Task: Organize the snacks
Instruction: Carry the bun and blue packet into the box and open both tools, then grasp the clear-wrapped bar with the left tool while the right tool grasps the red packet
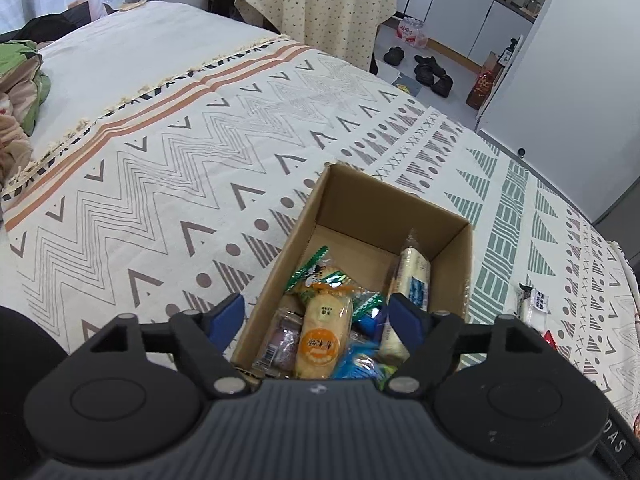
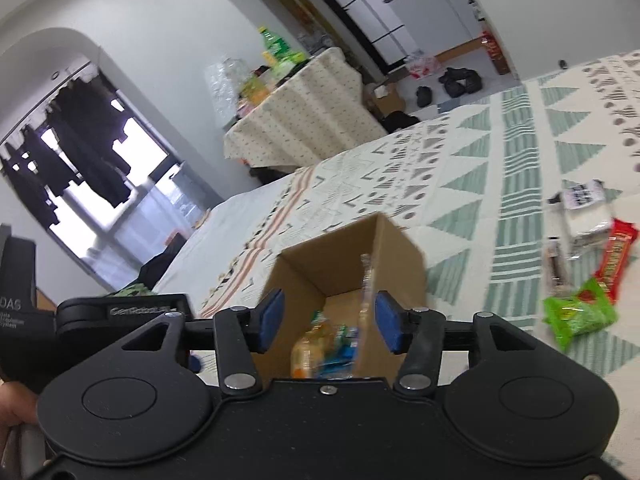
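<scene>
— Looking past the cardboard box [image 1: 400,208] for snacks not yet packed: spotted any?

— Spotted three loose on the bed [image 1: 160,160], all off to the right of the box: a white packet [image 2: 586,208] with a black label, a red bar [image 2: 616,256] and a green packet [image 2: 578,316]. Judged them much nearer the right tool [image 2: 329,320] than the left.

— Checked how the red bar lay?

— Saw its long axis pointing roughly away from the right tool, leaning a little. Seemed to touch the green packet at its near end, but could not be sure. Would probably have called for a swing to the right and a grip across the narrow width.

— And the tools?

— Found the left tool [image 1: 316,314] spread wide above the near end of the box, pinching nothing. Found the right tool parted less widely, aimed into the same box, with nothing pressed between its pads.

— Noted what was already in the box?

— Made out several snacks: an orange-labelled cake packet [image 1: 322,336], some green-edged and blue wrappers, and a pale cracker stack [image 1: 412,276] leaning on the right wall. Saw the far part of the box floor bare.
</scene>
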A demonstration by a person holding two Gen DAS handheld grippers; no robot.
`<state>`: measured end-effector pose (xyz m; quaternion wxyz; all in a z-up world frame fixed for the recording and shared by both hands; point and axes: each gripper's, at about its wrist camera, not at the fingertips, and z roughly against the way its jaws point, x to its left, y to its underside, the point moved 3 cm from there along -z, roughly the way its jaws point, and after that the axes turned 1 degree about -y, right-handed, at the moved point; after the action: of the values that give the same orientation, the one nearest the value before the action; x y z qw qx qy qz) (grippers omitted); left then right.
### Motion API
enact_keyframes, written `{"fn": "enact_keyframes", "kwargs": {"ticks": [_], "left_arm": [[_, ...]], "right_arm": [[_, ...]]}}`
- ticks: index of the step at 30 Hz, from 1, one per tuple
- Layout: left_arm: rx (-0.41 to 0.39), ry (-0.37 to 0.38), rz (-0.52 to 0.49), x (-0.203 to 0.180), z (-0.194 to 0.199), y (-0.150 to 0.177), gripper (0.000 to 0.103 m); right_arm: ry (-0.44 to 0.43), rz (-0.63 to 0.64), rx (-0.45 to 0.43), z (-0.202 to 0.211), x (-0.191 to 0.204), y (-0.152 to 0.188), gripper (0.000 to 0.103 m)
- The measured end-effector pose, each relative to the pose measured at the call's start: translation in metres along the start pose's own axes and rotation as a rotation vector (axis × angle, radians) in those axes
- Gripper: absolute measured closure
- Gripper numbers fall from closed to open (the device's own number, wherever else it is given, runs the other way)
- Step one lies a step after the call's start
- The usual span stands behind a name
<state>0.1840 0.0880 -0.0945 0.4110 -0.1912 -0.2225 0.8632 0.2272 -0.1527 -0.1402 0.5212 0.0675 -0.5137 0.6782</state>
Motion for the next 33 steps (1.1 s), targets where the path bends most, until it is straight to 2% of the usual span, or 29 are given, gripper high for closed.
{"fn": "enact_keyframes", "kwargs": {"ticks": [4, 9, 13, 17, 19, 25, 33], "left_arm": [[-0.018, 0.025, -0.016, -0.01, 0.004, 0.002, 0.017], [-0.047, 0.075, -0.036, -0.028, 0.01, 0.004, 0.01], [-0.069, 0.106, -0.059, -0.045, 0.015, 0.003, 0.0], [-0.025, 0.155, -0.088, -0.066, 0.01, 0.005, 0.0], [-0.01, 0.177, -0.101, -0.076, 0.008, 0.007, 0.0], [-0.003, 0.21, -0.139, -0.103, 0.006, 0.015, 0.0], [0.045, 0.258, -0.17, -0.134, -0.007, 0.024, 0.0]], "right_arm": [[0.053, -0.011, -0.008, 0.01, -0.015, -0.003, 0.051], [0.124, -0.02, -0.027, 0.02, -0.03, -0.004, 0.041], [0.172, -0.039, -0.051, 0.027, -0.044, -0.006, 0.028], [0.212, -0.065, -0.089, 0.036, -0.056, -0.011, 0.007], [0.226, -0.081, -0.102, 0.038, -0.062, -0.013, 0.001], [0.27, -0.131, -0.107, 0.044, -0.082, -0.016, 0.001], [0.315, -0.186, -0.102, 0.052, -0.103, -0.02, 0.001]]}}
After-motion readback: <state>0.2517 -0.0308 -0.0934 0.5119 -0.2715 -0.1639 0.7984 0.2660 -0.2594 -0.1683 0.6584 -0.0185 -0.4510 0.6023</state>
